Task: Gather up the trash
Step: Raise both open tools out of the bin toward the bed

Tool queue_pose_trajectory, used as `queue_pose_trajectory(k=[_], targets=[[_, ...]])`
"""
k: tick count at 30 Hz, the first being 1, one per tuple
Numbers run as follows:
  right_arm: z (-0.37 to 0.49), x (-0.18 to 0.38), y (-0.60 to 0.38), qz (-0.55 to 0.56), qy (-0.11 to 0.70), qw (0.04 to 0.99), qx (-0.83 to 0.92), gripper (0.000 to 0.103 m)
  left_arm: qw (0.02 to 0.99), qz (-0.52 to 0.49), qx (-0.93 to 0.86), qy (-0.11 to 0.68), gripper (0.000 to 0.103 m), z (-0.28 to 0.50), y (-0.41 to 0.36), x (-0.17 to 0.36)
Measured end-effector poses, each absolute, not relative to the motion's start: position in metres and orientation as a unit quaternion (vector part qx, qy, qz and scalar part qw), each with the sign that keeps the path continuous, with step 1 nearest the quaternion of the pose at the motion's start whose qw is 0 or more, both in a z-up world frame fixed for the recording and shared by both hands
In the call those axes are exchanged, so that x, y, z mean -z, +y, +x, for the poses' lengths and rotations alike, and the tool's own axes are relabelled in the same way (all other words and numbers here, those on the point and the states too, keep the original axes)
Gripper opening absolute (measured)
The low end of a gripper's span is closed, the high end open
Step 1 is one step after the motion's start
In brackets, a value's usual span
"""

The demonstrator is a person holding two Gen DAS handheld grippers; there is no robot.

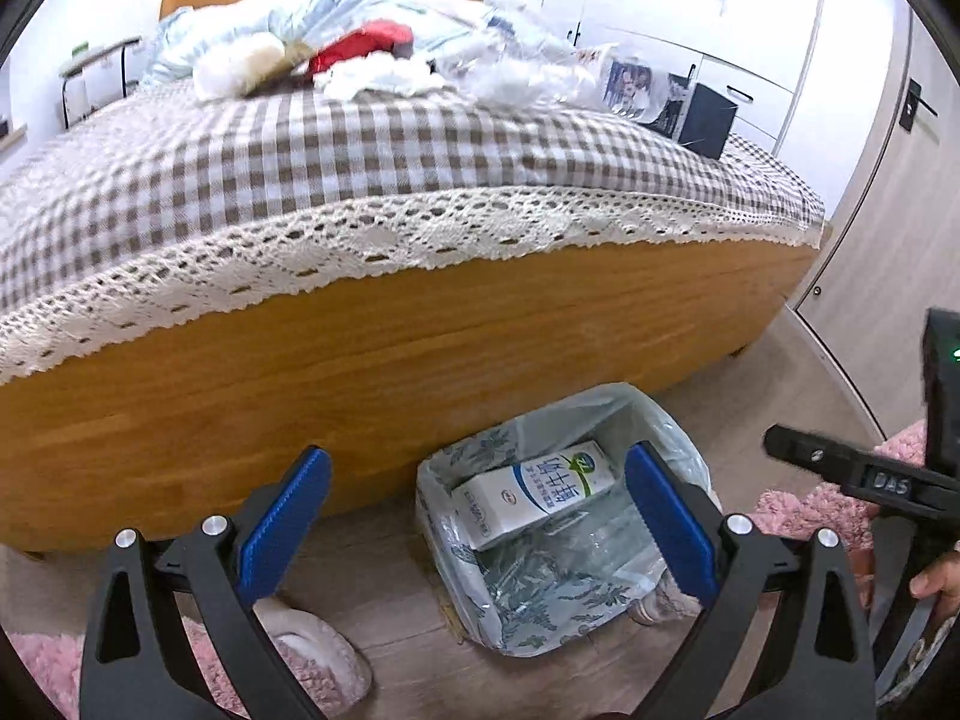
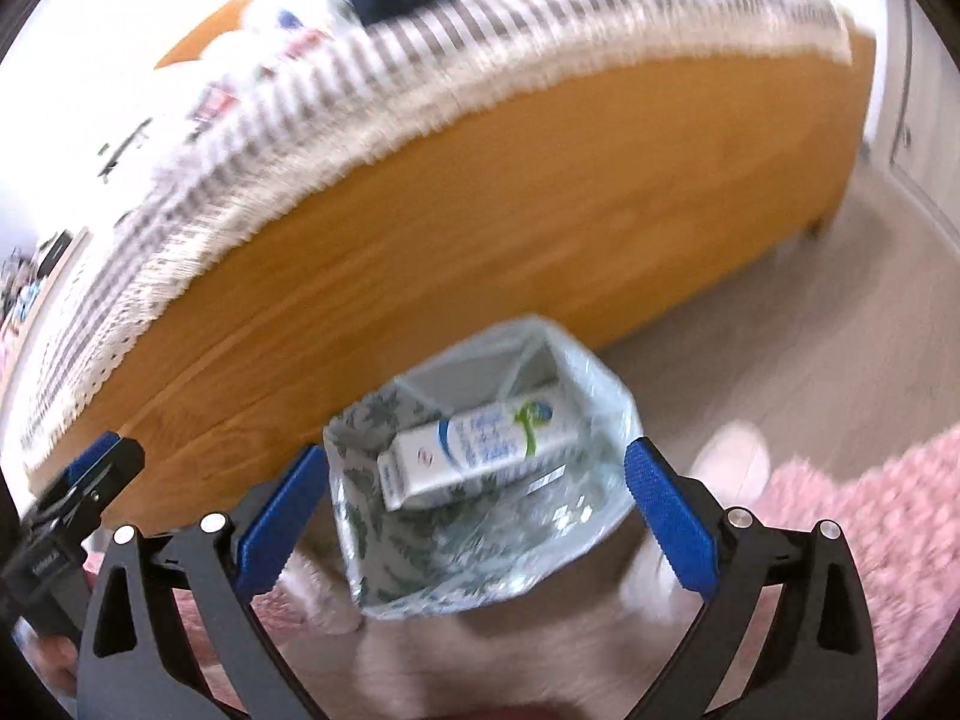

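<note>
Below both claws, at lower centre of each view, the bin [image 1: 558, 516] stood on the floor against the bed's [image 1: 420, 348] wooden side, lined with a clear bag, a milk carton [image 1: 534, 495] lying inside on crumpled plastic. The left claw [image 1: 477, 516] gaped wide, holding nothing; the right claw [image 2: 477, 516] was likewise spread wide and empty.

More trash, clear wrappers [image 1: 528, 72] and tissue [image 1: 384, 75], lay on the bed at upper centre. A reach for it could snag the lace edging or grab bedding instead. The loose liner could catch on a pad and tip the bin.

Chinese characters in blue ran along the carton, with a green leaf logo; the right claw's body, at right in the left view, read "DAS".
</note>
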State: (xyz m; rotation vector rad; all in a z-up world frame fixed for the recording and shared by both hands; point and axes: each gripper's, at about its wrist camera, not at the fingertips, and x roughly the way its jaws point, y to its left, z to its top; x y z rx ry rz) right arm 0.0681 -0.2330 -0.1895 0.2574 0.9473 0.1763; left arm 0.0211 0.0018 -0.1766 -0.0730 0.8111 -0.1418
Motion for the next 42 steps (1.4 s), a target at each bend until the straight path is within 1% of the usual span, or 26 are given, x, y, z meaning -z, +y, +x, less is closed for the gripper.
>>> queue_pose_trajectory(k=[4,10,14,42], targets=[[0.051,0.178,-0.227,0.064,0.396,0.912,-0.082,0.095,0.925,-0.02,0.067,0.373,0.095,0.012,-0.007,0.17],[0.039,0.175,-0.224,0.045,0.353,0.93,-0.09,0.095,0.939,0.001,0.065,0.339,0.095,0.005,-0.019,0.164],[0.035,0.176,-0.222,0.038,0.343,0.935,-0.08,0.095,0.939,0.013,0.06,0.339,0.095,0.002,-0.022,0.167],[0.03,0.163,-0.228,0.021,0.289,0.956,-0.048,0.095,0.942,-0.01,0.058,0.331,0.095,-0.001,-0.015,0.166]])
